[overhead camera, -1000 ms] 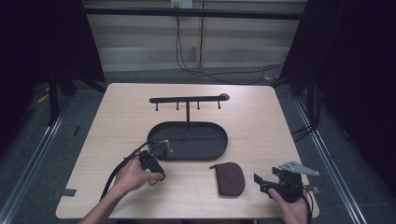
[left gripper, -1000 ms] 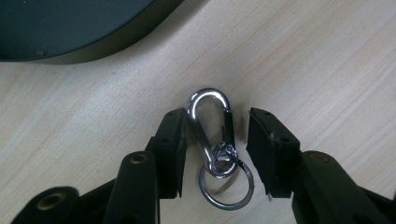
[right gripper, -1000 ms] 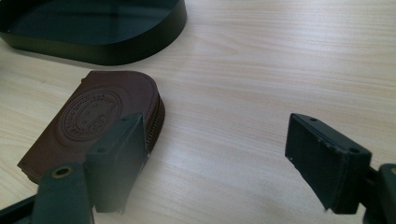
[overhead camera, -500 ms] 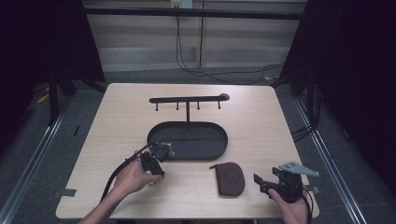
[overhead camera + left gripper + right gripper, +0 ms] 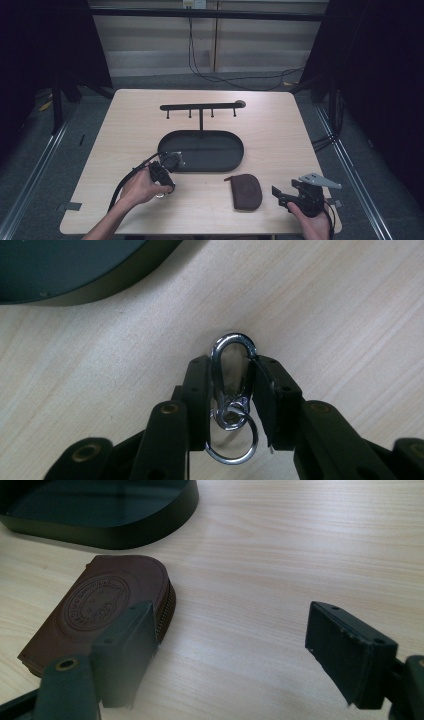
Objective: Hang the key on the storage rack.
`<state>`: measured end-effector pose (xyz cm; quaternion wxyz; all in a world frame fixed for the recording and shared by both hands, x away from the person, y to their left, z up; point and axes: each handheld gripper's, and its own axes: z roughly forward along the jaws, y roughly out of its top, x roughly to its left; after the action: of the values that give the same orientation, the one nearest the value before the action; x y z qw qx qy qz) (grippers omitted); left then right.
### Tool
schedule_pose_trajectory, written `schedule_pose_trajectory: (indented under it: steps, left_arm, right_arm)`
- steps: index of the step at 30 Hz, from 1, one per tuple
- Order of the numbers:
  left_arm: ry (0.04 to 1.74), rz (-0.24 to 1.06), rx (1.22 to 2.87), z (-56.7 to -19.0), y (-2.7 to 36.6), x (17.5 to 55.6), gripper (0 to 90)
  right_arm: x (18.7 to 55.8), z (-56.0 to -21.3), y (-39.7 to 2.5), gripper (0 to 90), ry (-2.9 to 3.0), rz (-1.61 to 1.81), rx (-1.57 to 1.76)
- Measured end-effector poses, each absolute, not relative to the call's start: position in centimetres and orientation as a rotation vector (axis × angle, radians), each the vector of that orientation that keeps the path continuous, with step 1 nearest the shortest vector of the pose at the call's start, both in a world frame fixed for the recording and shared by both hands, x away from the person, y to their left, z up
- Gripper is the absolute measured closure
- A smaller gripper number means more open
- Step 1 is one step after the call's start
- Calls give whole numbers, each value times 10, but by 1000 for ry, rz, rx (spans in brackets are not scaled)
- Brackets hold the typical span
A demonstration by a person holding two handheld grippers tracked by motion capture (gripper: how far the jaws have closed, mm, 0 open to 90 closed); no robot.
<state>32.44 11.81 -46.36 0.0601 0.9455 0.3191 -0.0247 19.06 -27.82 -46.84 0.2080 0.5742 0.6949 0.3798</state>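
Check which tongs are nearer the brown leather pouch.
Right. Right tongs sit open just right of the brown leather pouch; left tongs, shut on a silver carabiner clip, are farther left.

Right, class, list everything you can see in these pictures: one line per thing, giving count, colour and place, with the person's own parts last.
Table: one, light wood, centre of the high view.
Tray: one, black, oval, middle of the table.
Hook rack: one, black bar with small hooks, on a post rising from the tray's far side.
Pouch: one, brown, zipped, flat on the table in front of the tray.
Key clip: one, silver, with ring, between the left jaws on the table.
Cables: dark, on the floor beyond the table.
Left hand-held gripper: black, closed on the key clip.
Right hand-held gripper: black, open, beside the pouch.
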Motion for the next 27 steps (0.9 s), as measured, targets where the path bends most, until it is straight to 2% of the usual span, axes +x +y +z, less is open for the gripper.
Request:
schedule_pose_trajectory:
  steps: [27]
  left_arm:
    - [966, -112, 2819, -450, 131, 328, 687]
  right_arm:
    - [191, -469, -278, 202, 1933, 1049, 1605]
